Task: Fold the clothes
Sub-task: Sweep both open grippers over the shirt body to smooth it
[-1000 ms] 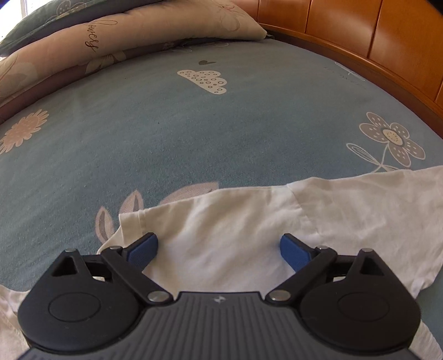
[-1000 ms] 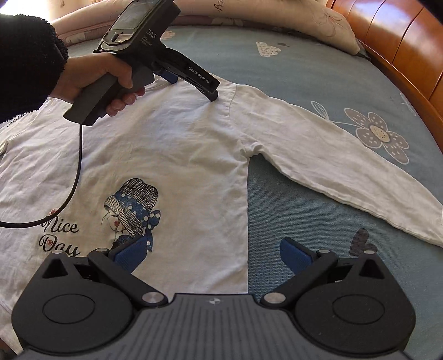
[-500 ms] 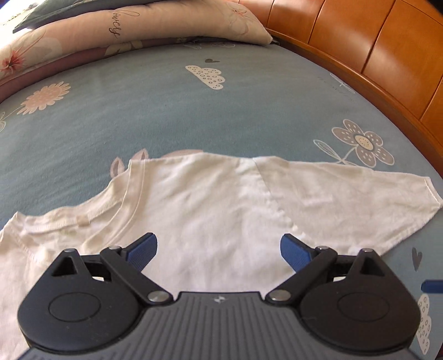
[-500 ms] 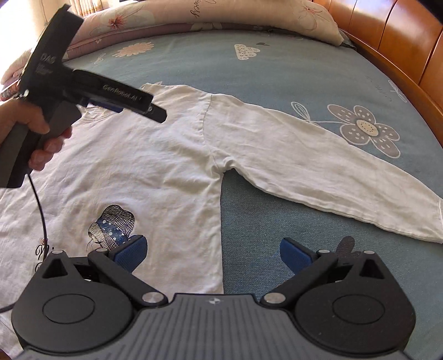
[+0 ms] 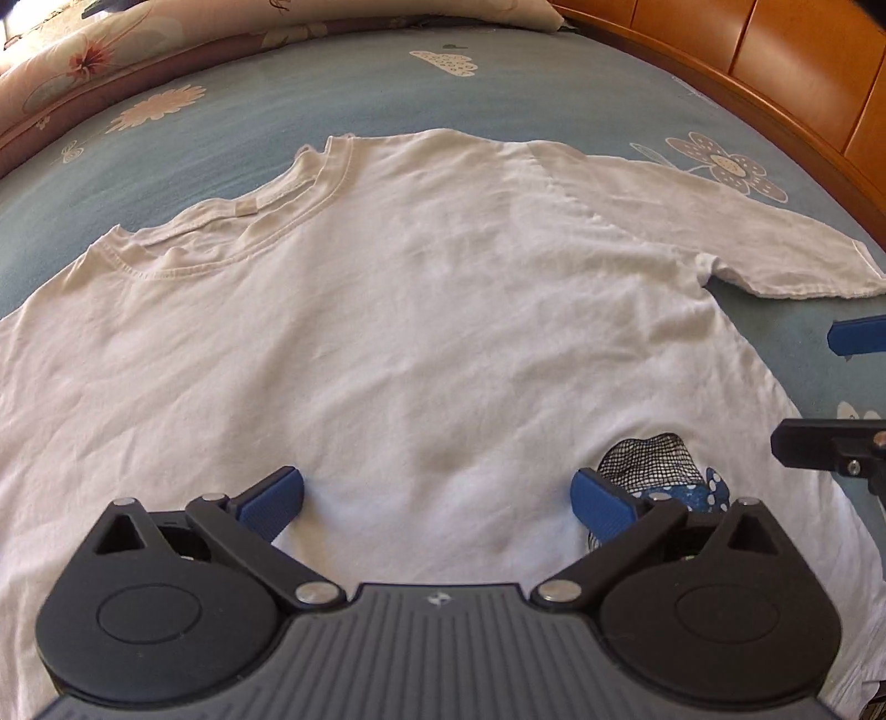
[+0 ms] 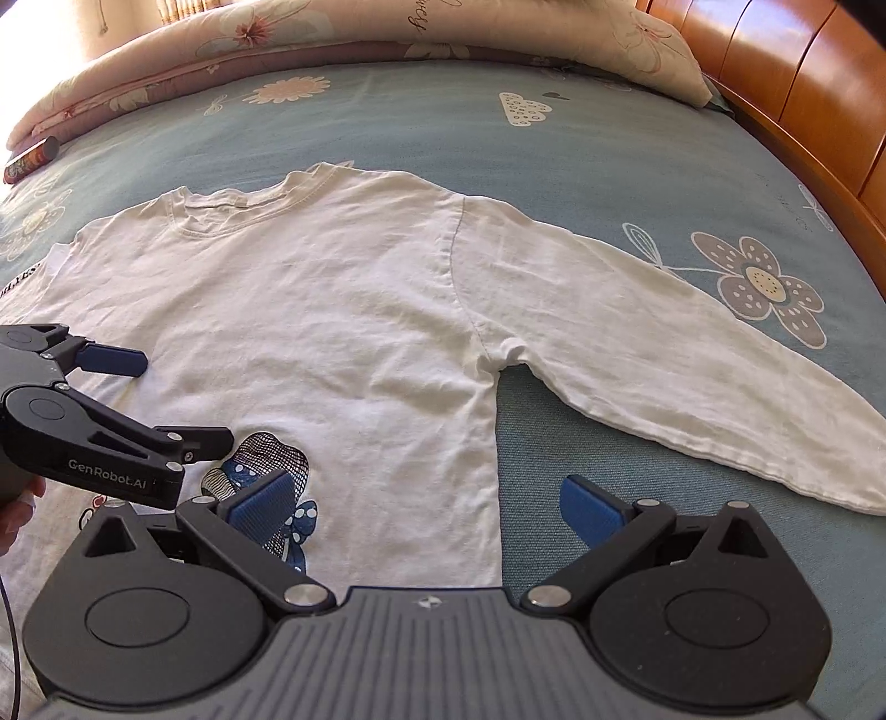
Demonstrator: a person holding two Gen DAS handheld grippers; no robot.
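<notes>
Two blue pads frame the near edge of the left wrist view, where the left gripper (image 5: 436, 495) hangs above the white shirt (image 5: 421, 332) with its jaws opening, nothing pinched between them and only cloth lying below. The shirt is spread flat, front side up, on the blue flowered bedsheet (image 5: 232, 133), its collar (image 5: 266, 216) towards the far left and one long sleeve (image 5: 736, 238) running out to the right. A printed figure in a netted hat (image 5: 650, 454) shows just behind the right pad. At the right edge a blue pad and a black finger link of the right gripper (image 5: 853, 387) reach in, above the sheet just off the shirt's side. Pillows (image 5: 166, 50) lie along the far side, and a wooden headboard (image 5: 775, 72) curves down the right.

From the right wrist view, the right gripper (image 6: 426, 501) stands released, jaws wide, straddling the shirt's (image 6: 332, 332) side seam: the left pad over the print (image 6: 277, 459), the right pad over bare sheet (image 6: 609, 166). The sleeve (image 6: 664, 343) slants away to the near right, flat on the bed. The left gripper (image 6: 160, 399) enters from the left, above the shirt's body, marked GenRobot.AI, with a bit of the person's hand (image 6: 22, 498) behind it. A small cylinder (image 6: 32, 160) lies at the far left beside the pillows (image 6: 387, 33).
</notes>
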